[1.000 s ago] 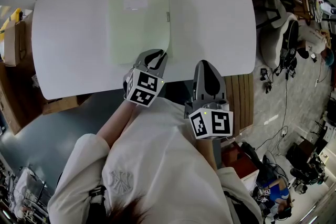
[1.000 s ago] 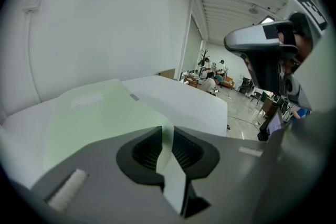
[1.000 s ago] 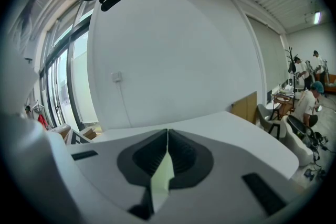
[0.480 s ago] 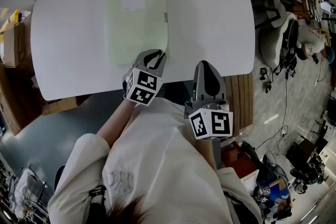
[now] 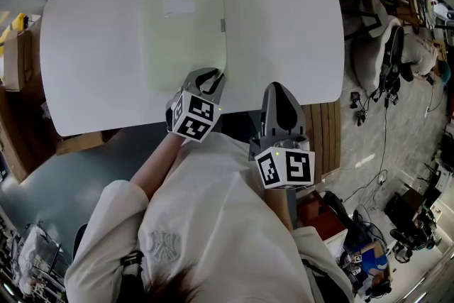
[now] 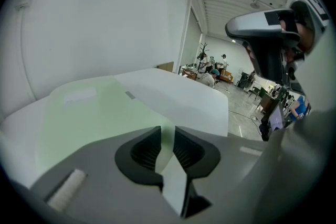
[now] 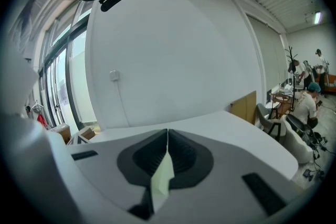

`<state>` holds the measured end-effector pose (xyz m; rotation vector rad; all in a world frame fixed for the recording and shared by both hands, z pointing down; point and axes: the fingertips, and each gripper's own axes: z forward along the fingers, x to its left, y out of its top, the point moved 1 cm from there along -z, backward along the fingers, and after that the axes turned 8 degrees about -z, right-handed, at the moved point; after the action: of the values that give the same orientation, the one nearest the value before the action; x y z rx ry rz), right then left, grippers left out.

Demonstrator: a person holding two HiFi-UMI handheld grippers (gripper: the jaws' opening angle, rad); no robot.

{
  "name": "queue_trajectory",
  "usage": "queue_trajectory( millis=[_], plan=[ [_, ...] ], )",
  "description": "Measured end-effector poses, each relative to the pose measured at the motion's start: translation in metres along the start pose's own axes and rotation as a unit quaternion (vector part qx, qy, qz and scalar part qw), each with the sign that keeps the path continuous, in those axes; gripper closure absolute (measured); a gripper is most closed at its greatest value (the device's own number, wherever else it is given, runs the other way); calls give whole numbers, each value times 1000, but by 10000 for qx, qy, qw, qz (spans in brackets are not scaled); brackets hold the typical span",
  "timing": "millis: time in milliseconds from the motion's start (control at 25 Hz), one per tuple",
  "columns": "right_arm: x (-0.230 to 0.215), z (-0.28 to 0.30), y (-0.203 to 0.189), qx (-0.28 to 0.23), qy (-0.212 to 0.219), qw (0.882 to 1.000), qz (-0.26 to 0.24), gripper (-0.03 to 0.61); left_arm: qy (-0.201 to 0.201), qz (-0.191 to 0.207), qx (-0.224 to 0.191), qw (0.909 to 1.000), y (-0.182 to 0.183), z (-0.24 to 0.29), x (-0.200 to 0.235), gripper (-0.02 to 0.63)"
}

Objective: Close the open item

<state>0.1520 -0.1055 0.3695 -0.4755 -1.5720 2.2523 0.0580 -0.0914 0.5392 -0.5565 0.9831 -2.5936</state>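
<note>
A thin, translucent pale green folder (image 5: 184, 32) is lying flat on the middle of a smooth white table (image 5: 284, 25) with rounded corners. A white label (image 5: 178, 6) is showing near the folder's far edge and a small grey tab (image 5: 222, 25) on its right edge. The left gripper (image 5: 210, 79) is being held at the folder's near right corner; its ribbed dark jaws have just been opening and are standing narrowly apart, clamping nothing. The right gripper (image 5: 280, 99) is being held at the table's near edge, jaws together and empty. Office chairs (image 5: 376, 46) are standing on the grey floor at the right.
</note>
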Motion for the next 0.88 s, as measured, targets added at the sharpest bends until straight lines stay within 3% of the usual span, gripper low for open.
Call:
queue_trajectory(
  millis=[160,600,880],
  plan=[
    [2,5,-1,30,70,10000,-32,569,-89,-47,217,9997,-3,8,0,541],
    [11,10,2,11,144,9999,-54,569,-154,-41,305,9994,-6,10,1,535],
    [15,8,3,-30,108,9999,-79,569,-188,287,365,9987,-8,11,-1,515]
  ],
)
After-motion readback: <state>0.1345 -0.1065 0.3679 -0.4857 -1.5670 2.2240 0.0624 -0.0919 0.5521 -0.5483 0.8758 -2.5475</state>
